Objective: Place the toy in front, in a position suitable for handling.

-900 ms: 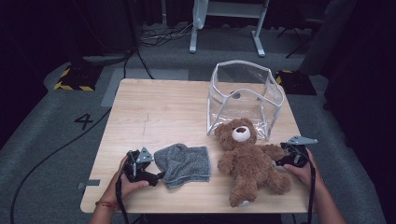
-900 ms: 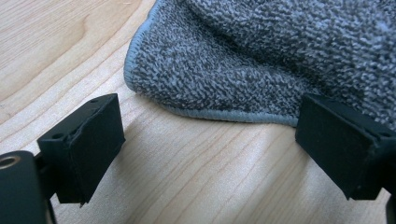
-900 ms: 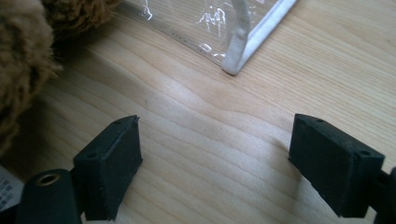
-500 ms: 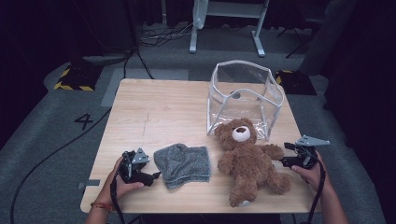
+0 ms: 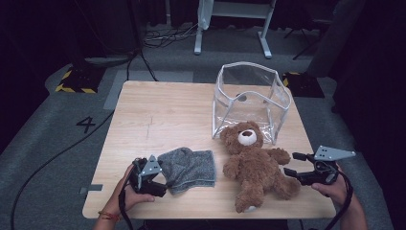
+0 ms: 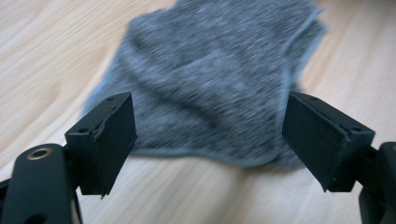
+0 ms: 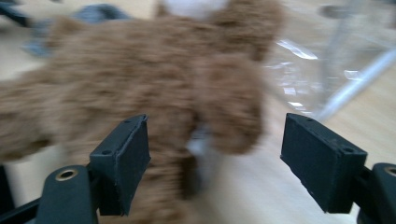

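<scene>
Both grippers have backed away from their things toward the tabletop's (image 5: 163, 110) near edge. At left, the left gripper (image 5: 162, 184) sits just beside the grey cloth (image 5: 187, 165), jaws wide and empty; mid-table the brown teddy bear (image 5: 253, 165) lies on its back before the clear zip bag (image 5: 251, 98). At right, the right gripper (image 5: 292, 164) hovers near the bear's arm, jaws wide, nothing held.

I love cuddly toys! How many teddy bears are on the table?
1. The fluffy brown teddy bear lies on its back on the wooden table, just in front of the clear plastic bag and right of the grey cloth.
</scene>
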Available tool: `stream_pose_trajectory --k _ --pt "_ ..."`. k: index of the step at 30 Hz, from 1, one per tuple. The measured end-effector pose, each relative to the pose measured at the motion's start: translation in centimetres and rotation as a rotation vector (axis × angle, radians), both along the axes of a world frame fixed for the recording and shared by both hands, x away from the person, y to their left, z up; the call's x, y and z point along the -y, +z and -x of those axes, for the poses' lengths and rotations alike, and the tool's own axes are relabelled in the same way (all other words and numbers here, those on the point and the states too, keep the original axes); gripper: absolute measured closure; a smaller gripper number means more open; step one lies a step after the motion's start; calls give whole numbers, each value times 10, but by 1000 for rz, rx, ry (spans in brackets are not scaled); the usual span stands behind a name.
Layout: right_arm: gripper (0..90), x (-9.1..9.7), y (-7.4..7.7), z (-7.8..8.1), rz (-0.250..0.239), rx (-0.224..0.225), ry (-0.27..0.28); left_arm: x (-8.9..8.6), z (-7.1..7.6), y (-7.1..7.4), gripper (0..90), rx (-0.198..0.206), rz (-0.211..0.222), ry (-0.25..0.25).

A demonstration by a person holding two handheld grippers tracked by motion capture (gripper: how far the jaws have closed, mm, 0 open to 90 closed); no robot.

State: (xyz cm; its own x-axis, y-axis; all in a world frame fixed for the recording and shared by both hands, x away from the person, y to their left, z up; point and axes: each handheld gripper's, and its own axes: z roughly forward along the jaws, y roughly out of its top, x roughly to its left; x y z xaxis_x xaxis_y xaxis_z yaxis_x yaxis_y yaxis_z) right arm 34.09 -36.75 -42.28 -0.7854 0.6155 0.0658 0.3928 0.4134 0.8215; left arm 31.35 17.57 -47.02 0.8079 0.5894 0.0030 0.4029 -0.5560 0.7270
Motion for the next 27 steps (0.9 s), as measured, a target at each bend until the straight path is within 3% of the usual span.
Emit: stream_pose_trajectory --k 1,2,4,6,7,9,11,12,13,14,16,21,22,27 --pt "234 0 0 0 0 0 0 0 0 0 186 0 0 0" --pt "227 -8 -1 4 29 -27 55 4 0 -2 188 -9 9 -9" --pt "198 -18 -5 5 78 -49 97 17 1 -6 191 -8 -11 -36" --pt "182 -22 -7 6 90 -69 118 19 1 -7 191 -10 -7 -34" --pt "183 -29 -12 5 90 -106 154 24 1 -10 181 -10 0 -22" --pt "181 -33 -15 5 104 -112 168 26 1 -11 176 -16 10 -22" --pt "156 -44 -23 4 159 -131 188 31 1 -14 176 -23 -1 -37" --pt "118 -55 -31 1 204 -120 167 35 1 -17 174 -27 -13 -43" --pt "118 -55 -31 1 204 -120 167 35 1 -17 171 -27 -13 -43" --pt "104 -60 -37 -3 163 -134 177 38 0 -19 171 -31 -27 -49" --pt "97 -64 -42 -4 139 -139 193 38 -1 -21 172 -37 -33 -48" --pt "139 -77 -44 -3 145 -98 207 37 -4 -25 183 -48 -57 -36" --pt "146 -81 -44 -3 139 -92 203 36 -6 -27 186 -51 -78 -22" --pt "193 -96 -45 -7 141 -70 205 31 -11 -29 187 -75 -68 5"
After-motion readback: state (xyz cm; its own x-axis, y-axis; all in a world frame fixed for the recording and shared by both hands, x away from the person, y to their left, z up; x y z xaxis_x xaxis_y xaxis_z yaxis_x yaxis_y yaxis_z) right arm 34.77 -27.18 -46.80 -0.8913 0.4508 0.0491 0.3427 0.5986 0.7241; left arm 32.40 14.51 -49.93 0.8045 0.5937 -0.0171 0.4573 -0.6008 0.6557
